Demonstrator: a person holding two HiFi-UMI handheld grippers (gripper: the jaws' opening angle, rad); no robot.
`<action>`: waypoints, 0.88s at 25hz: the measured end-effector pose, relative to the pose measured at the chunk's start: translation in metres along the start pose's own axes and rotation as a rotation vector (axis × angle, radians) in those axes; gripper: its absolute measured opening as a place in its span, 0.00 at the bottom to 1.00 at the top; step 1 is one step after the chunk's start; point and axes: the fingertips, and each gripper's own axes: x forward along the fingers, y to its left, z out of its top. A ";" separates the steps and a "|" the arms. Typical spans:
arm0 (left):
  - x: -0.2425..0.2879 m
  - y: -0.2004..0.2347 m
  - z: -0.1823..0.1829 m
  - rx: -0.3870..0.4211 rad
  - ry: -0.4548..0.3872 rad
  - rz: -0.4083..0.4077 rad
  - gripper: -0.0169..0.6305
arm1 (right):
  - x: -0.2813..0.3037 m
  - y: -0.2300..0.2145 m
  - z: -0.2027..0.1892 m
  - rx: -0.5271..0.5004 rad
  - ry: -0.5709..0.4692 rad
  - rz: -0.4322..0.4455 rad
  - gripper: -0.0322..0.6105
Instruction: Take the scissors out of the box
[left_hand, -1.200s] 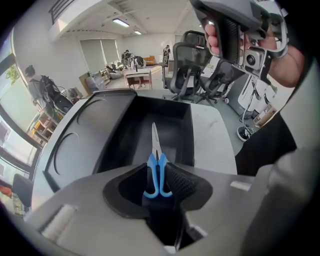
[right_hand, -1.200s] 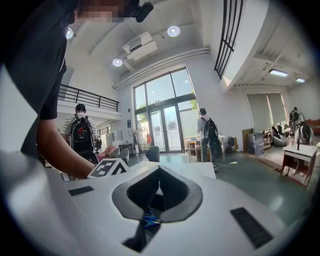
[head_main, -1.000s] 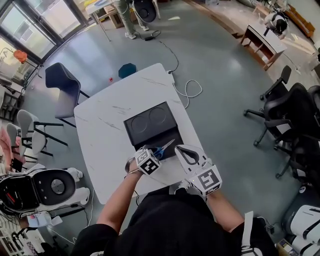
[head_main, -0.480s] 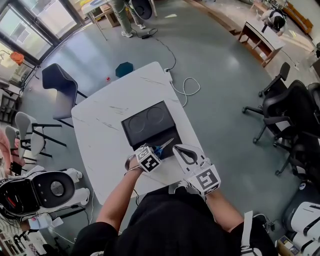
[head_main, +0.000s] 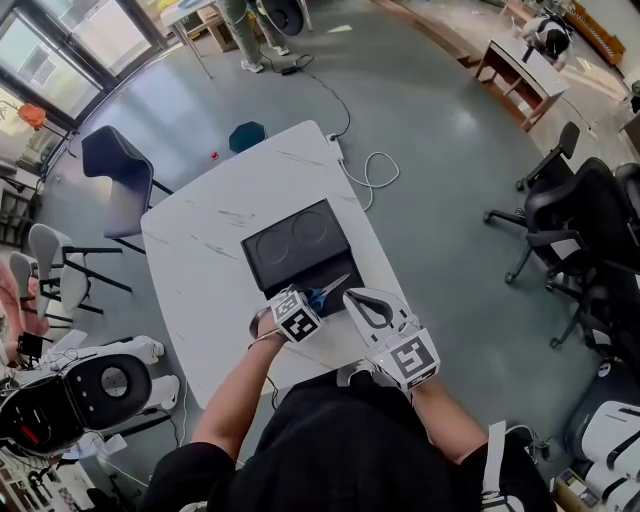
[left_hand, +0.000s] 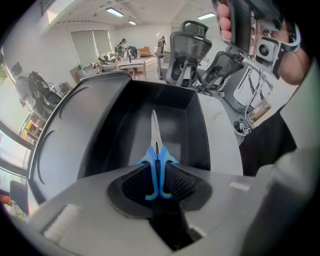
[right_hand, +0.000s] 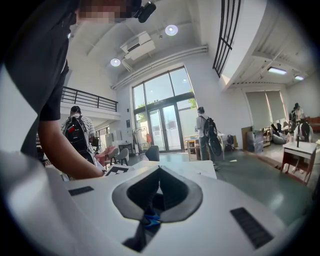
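A black box (head_main: 262, 262) lies open on the white table (head_main: 200, 260), its lid folded back. Scissors (head_main: 327, 294) with blue handles rest in the box's near half, blades pointing away. My left gripper (head_main: 314, 301) points steeply down into the box. In the left gripper view its jaws have just been closing, and the ribbed pads (left_hand: 135, 182) press both sides of the scissors' (left_hand: 156, 152) blue handles. My right gripper (head_main: 349, 294) hovers just right of the box's near corner. It points nearly level, and its jaws (right_hand: 159, 172) stand together with nothing between them.
The table's near edge (head_main: 300, 375) runs just below both grippers. A dark chair (head_main: 118, 165) stands at the far left, and office chairs (head_main: 570, 230) at the right. A white cable (head_main: 372, 175) trails on the floor. A white machine (head_main: 80, 385) sits at lower left.
Both grippers stay where they were over the box's near end. Only the head camera's view has shifted slightly.
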 end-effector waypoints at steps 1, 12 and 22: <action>0.000 0.001 0.000 -0.001 -0.005 0.007 0.18 | 0.000 0.001 0.000 -0.001 -0.001 0.000 0.06; -0.051 -0.006 0.015 0.010 -0.143 0.107 0.17 | -0.003 0.006 0.001 -0.017 0.012 -0.001 0.06; -0.122 -0.001 0.027 -0.114 -0.438 0.289 0.17 | -0.006 0.000 0.005 -0.037 -0.013 -0.037 0.06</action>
